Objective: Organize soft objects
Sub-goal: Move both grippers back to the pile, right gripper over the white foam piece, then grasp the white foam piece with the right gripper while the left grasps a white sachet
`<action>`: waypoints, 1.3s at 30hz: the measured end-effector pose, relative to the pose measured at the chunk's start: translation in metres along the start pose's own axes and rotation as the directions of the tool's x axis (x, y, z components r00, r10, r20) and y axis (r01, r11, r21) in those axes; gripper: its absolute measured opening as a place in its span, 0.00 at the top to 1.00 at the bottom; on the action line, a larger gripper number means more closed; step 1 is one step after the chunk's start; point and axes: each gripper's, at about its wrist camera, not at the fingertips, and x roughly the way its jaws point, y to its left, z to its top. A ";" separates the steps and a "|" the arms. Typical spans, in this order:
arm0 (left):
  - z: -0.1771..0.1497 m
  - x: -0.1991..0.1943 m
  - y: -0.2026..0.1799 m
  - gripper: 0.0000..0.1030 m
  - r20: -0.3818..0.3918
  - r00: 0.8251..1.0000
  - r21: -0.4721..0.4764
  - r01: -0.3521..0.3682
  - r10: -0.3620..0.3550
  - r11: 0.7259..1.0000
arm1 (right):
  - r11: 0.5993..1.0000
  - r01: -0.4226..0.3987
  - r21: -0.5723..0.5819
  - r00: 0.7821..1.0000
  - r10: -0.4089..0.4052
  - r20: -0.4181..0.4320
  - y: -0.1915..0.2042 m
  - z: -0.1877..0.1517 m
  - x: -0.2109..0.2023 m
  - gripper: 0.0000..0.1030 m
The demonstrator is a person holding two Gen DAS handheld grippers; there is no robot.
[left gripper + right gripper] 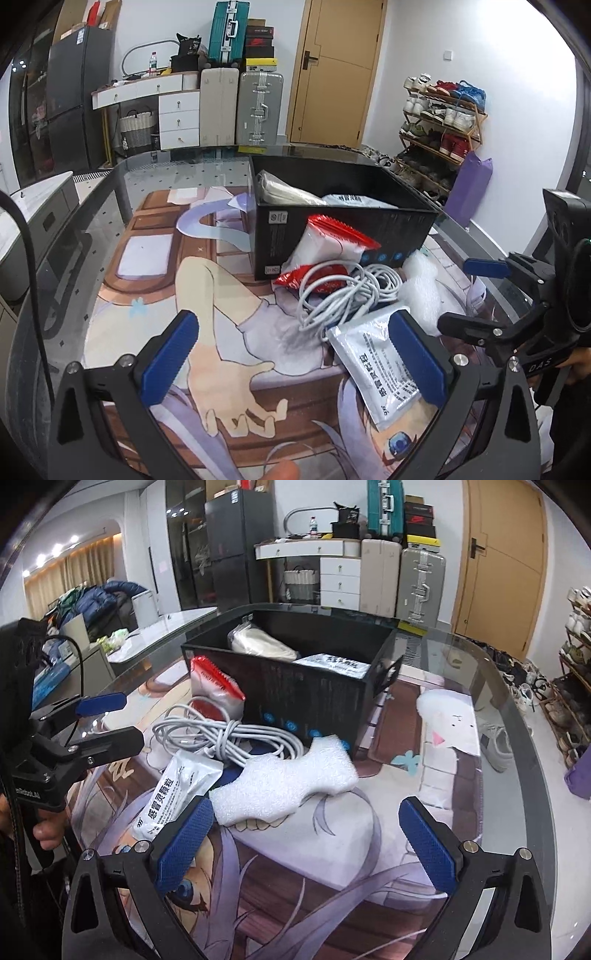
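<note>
While both hand-held grippers are held low over the glass-topped counter, neither is closed on anything. The left hand-held gripper is spread wide, its blue ribbed pads apart over the printed cartoon mat, with the right pad overlapping the silver foil sachet with dark printed lettering; whether it touches cannot be told. The right hand-held gripper is likewise released, its pads framing bare mat just in front of the white foam block with a waisted outline.

A black rectangular cardboard box, open at the top, is seen standing on the mat. Inside it, a cream-coloured soft item in a clear bag lies toward the far end and a white printed pouch lies beside it. Leaning against the box's outer wall is a white plastic packet with red ends. A coiled white cable lies in front of that packet, touching it, between the sachet and the box. The foam block rests partly against the box's lower front edge, just beside the cable and the sachet.
</note>
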 end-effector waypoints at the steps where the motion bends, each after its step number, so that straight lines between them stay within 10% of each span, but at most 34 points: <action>1: -0.001 0.001 0.000 0.00 -0.004 1.000 0.001 -0.004 0.004 1.000 | 1.000 -0.008 -0.009 1.000 0.008 -0.007 0.001 0.000 0.002 0.01; 39: -0.004 0.011 -0.004 0.00 -0.050 0.999 0.028 0.020 -0.019 0.999 | 0.998 -0.054 0.009 0.997 0.055 -0.052 -0.009 0.018 0.028 0.11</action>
